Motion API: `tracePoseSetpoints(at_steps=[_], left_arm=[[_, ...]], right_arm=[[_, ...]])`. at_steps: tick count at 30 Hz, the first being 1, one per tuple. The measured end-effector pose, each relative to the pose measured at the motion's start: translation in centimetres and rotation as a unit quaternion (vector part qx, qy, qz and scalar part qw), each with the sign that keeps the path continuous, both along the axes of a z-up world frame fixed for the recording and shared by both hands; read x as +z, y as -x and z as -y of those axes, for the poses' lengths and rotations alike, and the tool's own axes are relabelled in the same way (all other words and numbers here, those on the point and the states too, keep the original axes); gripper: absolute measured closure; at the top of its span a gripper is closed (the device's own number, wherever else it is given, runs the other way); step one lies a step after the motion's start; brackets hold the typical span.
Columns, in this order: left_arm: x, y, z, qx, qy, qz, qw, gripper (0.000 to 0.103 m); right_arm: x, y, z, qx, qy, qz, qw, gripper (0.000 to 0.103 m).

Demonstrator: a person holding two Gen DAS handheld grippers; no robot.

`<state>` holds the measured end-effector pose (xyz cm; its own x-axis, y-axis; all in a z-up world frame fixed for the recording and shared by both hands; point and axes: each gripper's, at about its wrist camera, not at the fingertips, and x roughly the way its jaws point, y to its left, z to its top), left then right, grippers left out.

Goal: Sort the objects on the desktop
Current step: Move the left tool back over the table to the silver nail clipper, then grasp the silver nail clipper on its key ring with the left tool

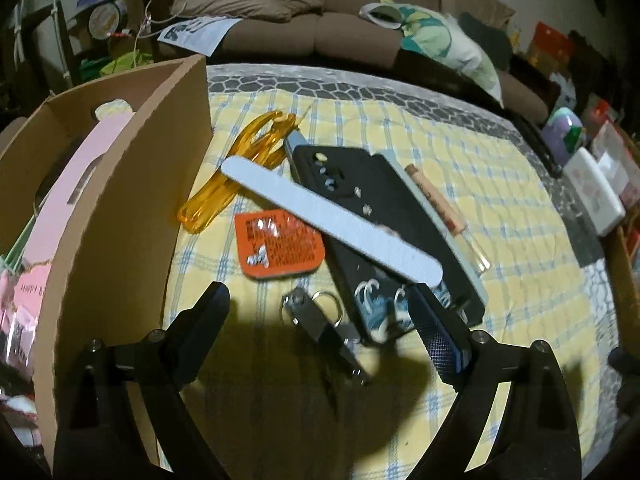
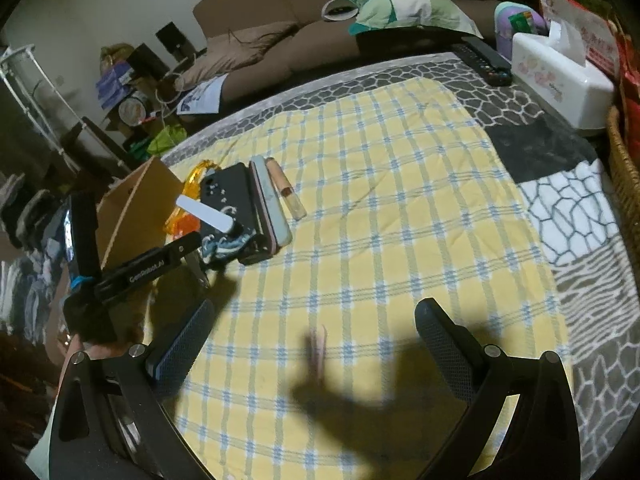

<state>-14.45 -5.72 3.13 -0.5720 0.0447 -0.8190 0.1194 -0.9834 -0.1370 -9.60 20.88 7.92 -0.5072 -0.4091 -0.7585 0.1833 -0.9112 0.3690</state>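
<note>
On the yellow checked cloth [image 1: 500, 208] lies a pile: a grey nail file [image 1: 328, 218] across a black phone case [image 1: 384, 236], an orange card [image 1: 280, 246], orange transparent glasses [image 1: 236, 178], a wooden-capped tube [image 1: 444, 208] and a metal nail clipper with a ring [image 1: 324, 332]. My left gripper [image 1: 320, 312] is open, its fingers either side of the clipper, above it. My right gripper [image 2: 316, 332] is open and empty over bare cloth; a blurred pink thing [image 2: 318, 350] lies between its fingers. The pile also shows in the right wrist view [image 2: 236, 208].
A cardboard box [image 1: 132, 184] with pink items stands left of the pile. A white tissue box [image 2: 560, 80], a remote [image 2: 486, 60] and a wicker basket [image 2: 624, 168] are at the far right. A brown sofa [image 2: 280, 32] is behind the table.
</note>
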Motion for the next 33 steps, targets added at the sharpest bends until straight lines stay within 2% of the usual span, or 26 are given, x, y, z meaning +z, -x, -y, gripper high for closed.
tracePoseSetpoints(at_steps=[8,12,14,18,21,23,26,29,33], left_arm=[[-0.6,2.0,1.1,0.011,-0.045,0.016,0.9988,0.013],[-1.3,2.5,1.1,0.01,-0.05,0.022,0.9985,0.012],[-1.4,2.6,1.2,0.009,-0.052,0.021,0.9984,0.012],[-1.6,2.9,1.2,0.009,-0.048,0.018,0.9987,0.012],[-1.7,2.6,1.5,0.015,-0.059,0.016,0.998,0.012],[-2.1,2.0,2.0,0.018,-0.096,0.014,0.9951,0.012],[-2.9,1.4,2.4,0.024,-0.119,0.012,0.9926,0.012],[-3.0,1.2,2.5,0.019,-0.12,0.003,0.9926,0.012],[-3.0,1.4,2.2,0.011,-0.118,-0.001,0.993,0.014]], right_arm=[[-1.5,2.2,0.6,-0.01,0.061,0.0,0.998,0.01],[-2.5,4.2,1.4,-0.016,0.091,0.004,0.996,0.021],[-3.1,5.1,1.9,-0.015,0.102,0.004,0.995,0.031],[-4.2,6.8,3.6,-0.012,0.097,0.009,0.995,0.038],[-4.0,7.6,4.8,-0.004,0.106,-0.006,0.994,0.039],[-3.6,8.2,6.0,0.011,0.109,-0.016,0.994,0.039],[-3.5,8.7,7.9,0.033,0.09,-0.028,0.995,0.039],[-4.7,9.3,9.0,0.033,0.069,-0.012,0.997,0.039],[-6.7,9.6,8.6,0.018,0.076,0.008,0.997,0.042]])
